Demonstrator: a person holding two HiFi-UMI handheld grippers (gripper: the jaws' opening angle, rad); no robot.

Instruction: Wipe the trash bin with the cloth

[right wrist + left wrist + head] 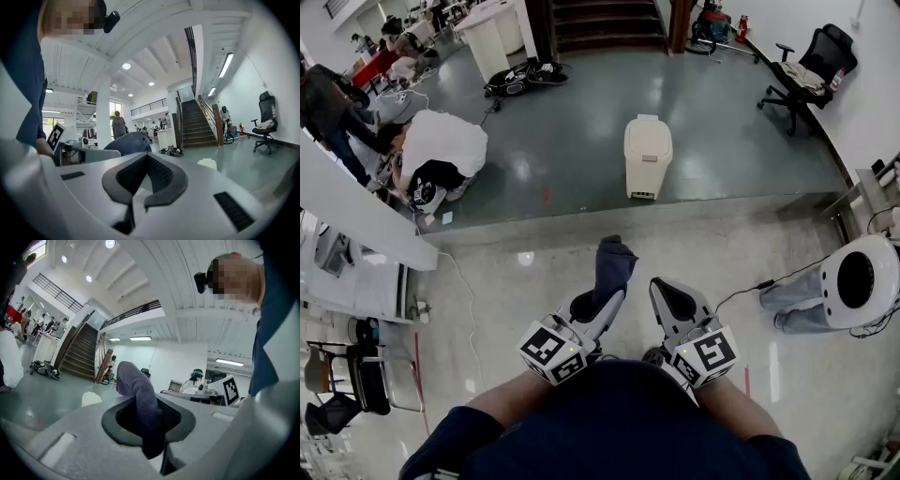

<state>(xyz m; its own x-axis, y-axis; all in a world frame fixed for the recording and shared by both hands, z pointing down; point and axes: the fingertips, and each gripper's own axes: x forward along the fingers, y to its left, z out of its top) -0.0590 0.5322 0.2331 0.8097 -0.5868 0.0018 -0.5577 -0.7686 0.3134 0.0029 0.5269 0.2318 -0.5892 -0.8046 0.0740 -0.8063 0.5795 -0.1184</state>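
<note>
The cream trash bin (648, 155) stands upright on the grey floor, a few steps ahead of me. A dark blue-grey cloth (612, 267) sticks up from my left gripper (605, 298), which is shut on it. In the left gripper view the cloth (140, 399) hangs folded over between the jaws of the left gripper (149, 423), and the bin (91, 399) shows small beyond. My right gripper (667, 291) is held beside the left one, shut and empty. In the right gripper view the right gripper (140, 180) shows closed pads, with the cloth (129, 142) to its left and the bin (206, 163) far off.
A low step edge (609, 225) separates my glossy tiled floor from the grey floor with the bin. A white round device (860, 278) with a cable sits at my right. A person in a white shirt (441, 145) crouches at left. An office chair (811, 66) stands far right.
</note>
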